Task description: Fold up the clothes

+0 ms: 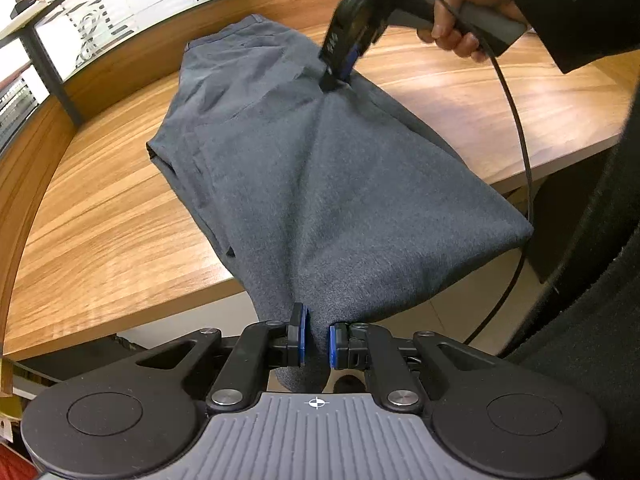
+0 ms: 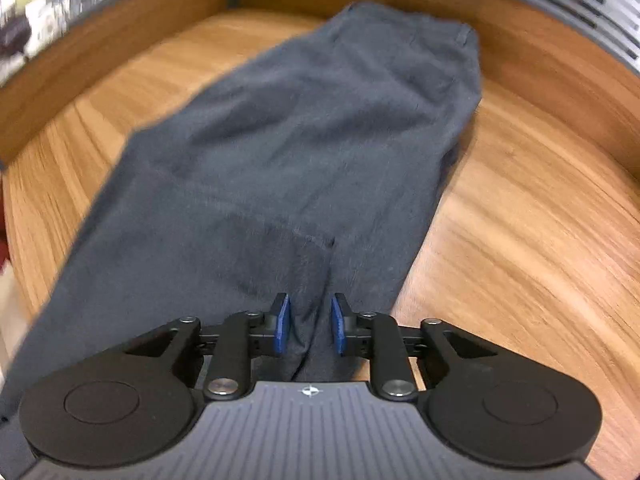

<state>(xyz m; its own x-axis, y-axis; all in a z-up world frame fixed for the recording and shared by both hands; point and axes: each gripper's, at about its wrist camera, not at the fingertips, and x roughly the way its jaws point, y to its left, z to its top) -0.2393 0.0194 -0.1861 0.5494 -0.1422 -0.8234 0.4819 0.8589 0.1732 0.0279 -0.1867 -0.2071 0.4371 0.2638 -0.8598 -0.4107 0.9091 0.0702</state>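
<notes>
Dark grey trousers (image 1: 280,152) lie lengthwise on a wooden table (image 1: 100,220), waistband at the far end. Their near end hangs over the table's front edge, and my left gripper (image 1: 316,340) is shut on that fabric below the edge. Further along, my right gripper (image 1: 336,80) pinches a ridge of cloth and lifts it into a tent; a hand (image 1: 456,12) holds its handle. In the right wrist view the trousers (image 2: 300,140) stretch away from the right gripper (image 2: 308,328), with bunched cloth between its blue pads (image 2: 282,324). The picture there is blurred.
A raised wooden wall (image 1: 120,64) curves round the table's back, with striped glass panels above it. A black cable (image 1: 520,140) hangs from the right gripper past the table's right edge. A dark sleeve (image 1: 580,8) fills the upper right. Bare wood (image 2: 520,240) flanks the trousers.
</notes>
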